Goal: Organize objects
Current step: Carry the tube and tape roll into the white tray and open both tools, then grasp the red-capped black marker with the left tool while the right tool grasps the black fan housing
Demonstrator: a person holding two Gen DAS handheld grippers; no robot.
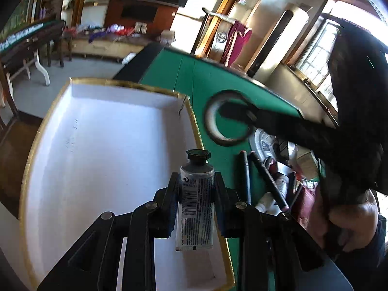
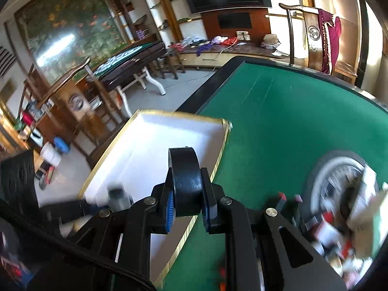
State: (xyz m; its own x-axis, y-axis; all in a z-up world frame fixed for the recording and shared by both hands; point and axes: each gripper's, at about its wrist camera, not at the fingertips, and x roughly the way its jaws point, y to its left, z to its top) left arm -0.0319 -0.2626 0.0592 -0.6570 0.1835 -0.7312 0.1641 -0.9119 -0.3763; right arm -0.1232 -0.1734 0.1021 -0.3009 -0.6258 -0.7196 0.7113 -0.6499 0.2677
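A green table (image 2: 291,111) carries a white gold-rimmed box (image 1: 38,145) at its left edge. Above the box's right rim, the left gripper (image 1: 197,181) clamps a grey tube (image 1: 196,201) with unreadable print; the right gripper (image 2: 186,189) clamps a black tape roll (image 2: 185,179).

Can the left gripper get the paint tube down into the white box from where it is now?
Probably yes. The left gripper holds the paint tube right above the white box, whose floor below looks bare, with nothing in between.
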